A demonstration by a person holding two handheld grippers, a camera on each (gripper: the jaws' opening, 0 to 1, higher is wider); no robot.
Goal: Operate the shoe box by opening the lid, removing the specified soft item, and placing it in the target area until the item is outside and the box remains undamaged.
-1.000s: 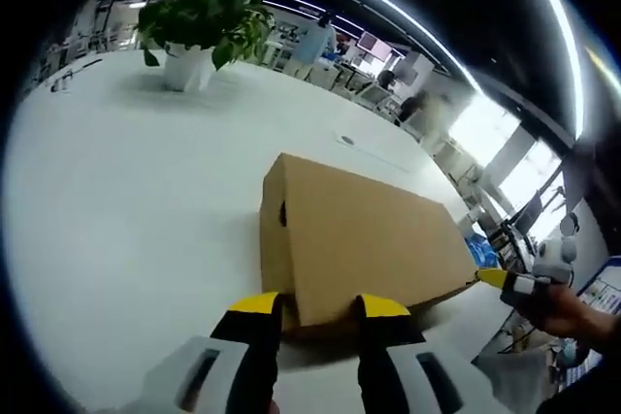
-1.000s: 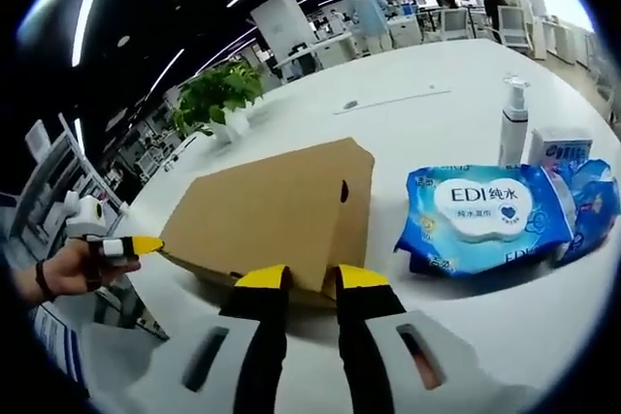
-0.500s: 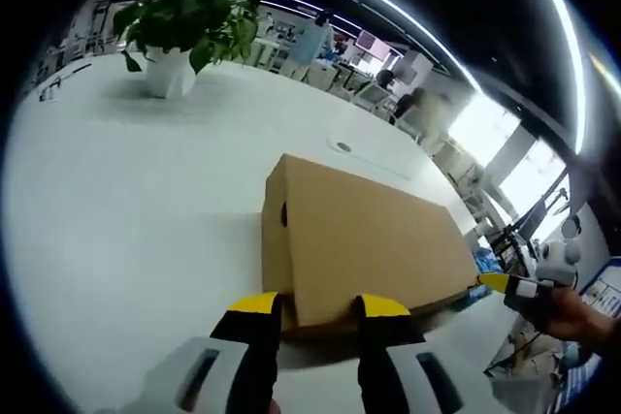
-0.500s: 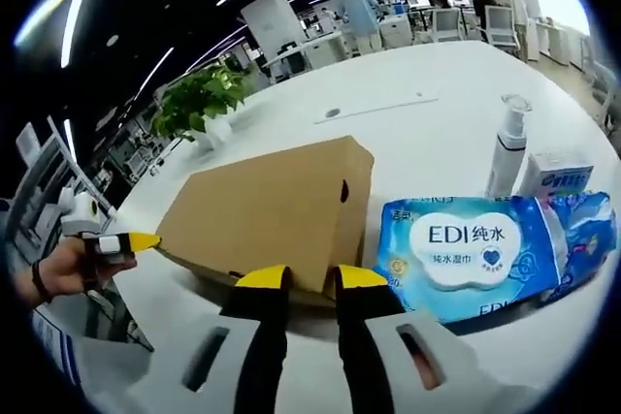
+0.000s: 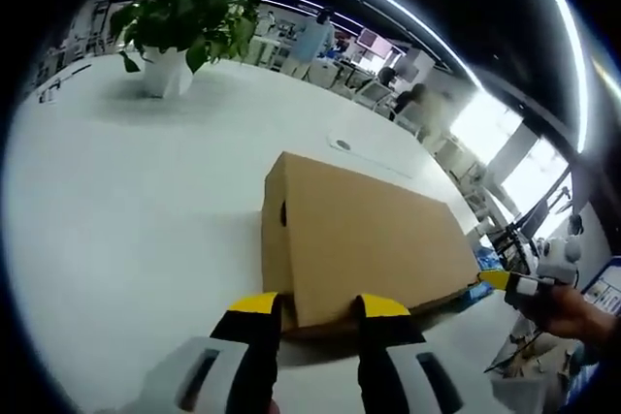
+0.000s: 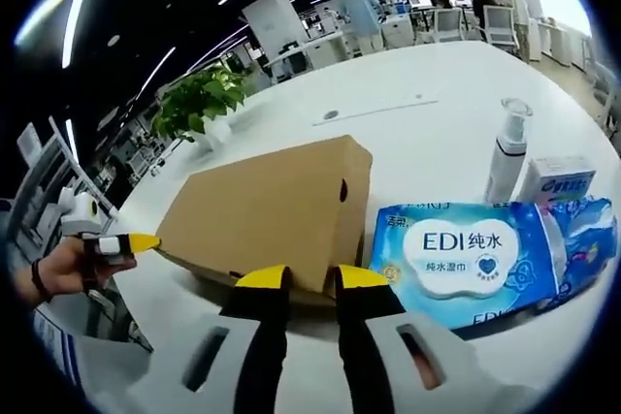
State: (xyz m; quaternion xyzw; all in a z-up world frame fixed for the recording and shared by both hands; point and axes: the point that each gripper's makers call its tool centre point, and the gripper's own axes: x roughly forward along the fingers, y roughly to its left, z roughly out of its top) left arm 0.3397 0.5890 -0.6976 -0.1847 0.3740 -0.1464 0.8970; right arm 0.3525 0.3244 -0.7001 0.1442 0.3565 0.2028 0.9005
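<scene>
Shoe box point(image 5: 364, 239) was plain brown cardboard, lid on, small dark hole in one end wall, lying on the white tabletop point(image 5: 126, 201). Left gripper point(image 5: 317, 309) had a narrow gap, yellow-tipped jaws straddling the near lid corner. Right gripper point(image 6: 311, 280) likewise narrow, jaws at the opposite corner of the box point(image 6: 277, 210). Blue wet wipes pack point(image 6: 471, 254) lay just beside the box, a white pump bottle point(image 6: 506, 152) behind it.

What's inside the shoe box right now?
Cannot tell: the lid covers the shoe box, so its contents are hidden. A small dark hole in the end wall shows nothing inside. Both grippers sit at the lid's corners.
</scene>
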